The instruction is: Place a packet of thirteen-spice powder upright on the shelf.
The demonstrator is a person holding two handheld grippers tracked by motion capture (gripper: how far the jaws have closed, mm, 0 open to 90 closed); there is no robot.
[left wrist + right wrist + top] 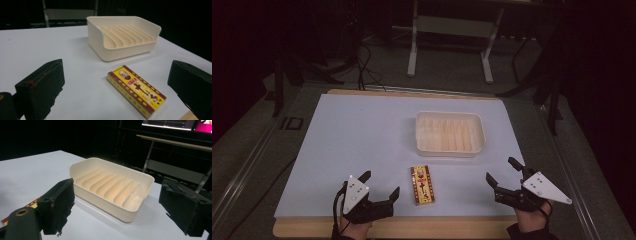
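At the near edge of the counter (362,130), the left hand-held gripper (380,185) rested low with its jaws spread wide and nothing between them, a grey three-cornered plate on top and a cable trailing from it. Just beside it, toward the middle, lay a flat red-and-yellow box (422,185), its long side running away from the person; in the left gripper view the same box (136,90) lay on the pale surface between the two black jaws and a little beyond them, touched by neither. At the near right corner, the right hand-held gripper (503,172) also stood open and empty, well apart from the box. Farther back, right of centre, sat a cream ribbed tray (450,117), its floor crossed by raised ridges; the right gripper view looked straight at this tray (110,206) between the parted jaws. Beyond the counter, the floor was dark, with the white legs of a stand (413,55) and some loose cables.
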